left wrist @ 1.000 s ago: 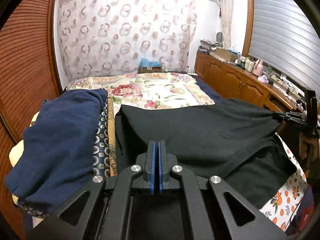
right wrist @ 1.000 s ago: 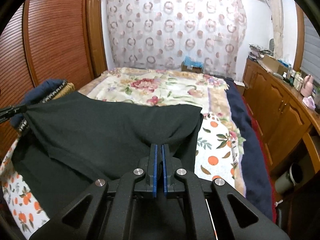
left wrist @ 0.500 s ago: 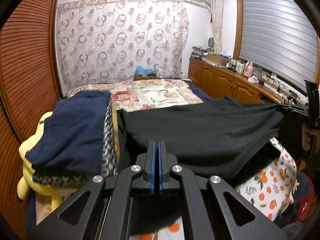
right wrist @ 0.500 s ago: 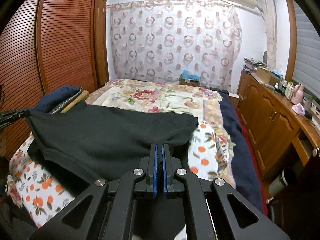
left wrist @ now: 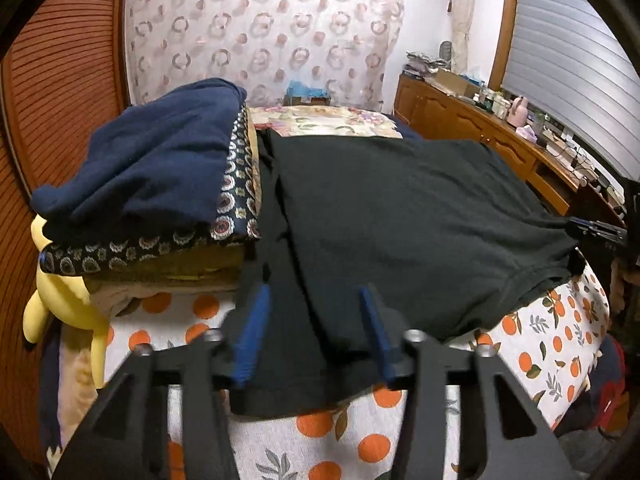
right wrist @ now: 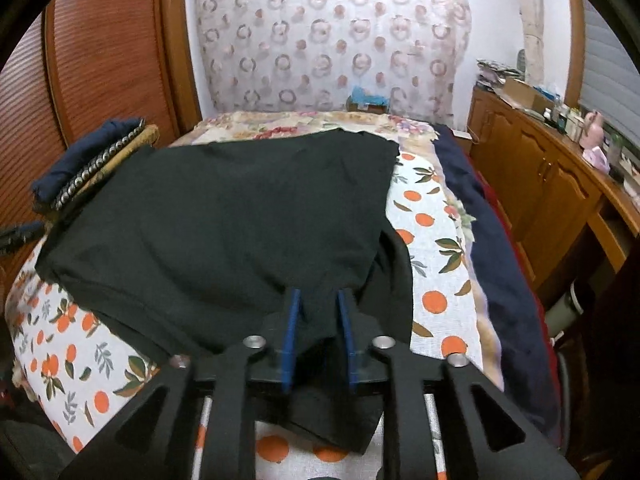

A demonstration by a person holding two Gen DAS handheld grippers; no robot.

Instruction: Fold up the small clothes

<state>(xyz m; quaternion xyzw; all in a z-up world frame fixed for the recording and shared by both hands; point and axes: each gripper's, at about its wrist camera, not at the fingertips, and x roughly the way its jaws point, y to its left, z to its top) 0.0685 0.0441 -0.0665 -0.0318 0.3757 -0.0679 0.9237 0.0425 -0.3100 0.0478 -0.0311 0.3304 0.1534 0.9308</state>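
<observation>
The left wrist view alone shows a yellow plush toy [left wrist: 60,300] low to the left of the left hand-held gripper [left wrist: 316,332], under a folded stack topped by a navy garment [left wrist: 152,160]. It also catches the right hand-held gripper's tips at the garment's far right corner. The right wrist view alone shows a dark blue blanket [right wrist: 492,240] running along the bed's edge to the right of the right hand-held gripper [right wrist: 319,332], and a grey bin [right wrist: 564,312] on the floor beyond it.

There is one black garment [left wrist: 400,220], spread flat on the bed just ahead of both hand-held grippers, its near hem lying between each pair of blue pads. There are two hand-held grippers. The left one's jaws are opening and stand wide apart, the pads clear of the cloth. The right one's jaws are opening too, with a narrower gap; cloth lies between the pads but they do not pinch it.

The bed [right wrist: 432,240] wears one sheet printed with oranges, and a floral quilt [left wrist: 332,120] lies farther ahead. One ring-patterned curtain [right wrist: 332,40] covers the far wall. Slatted wooden doors [right wrist: 100,48] stand to the left, and a wooden cabinet [right wrist: 540,184] cluttered with small items runs along the right.
</observation>
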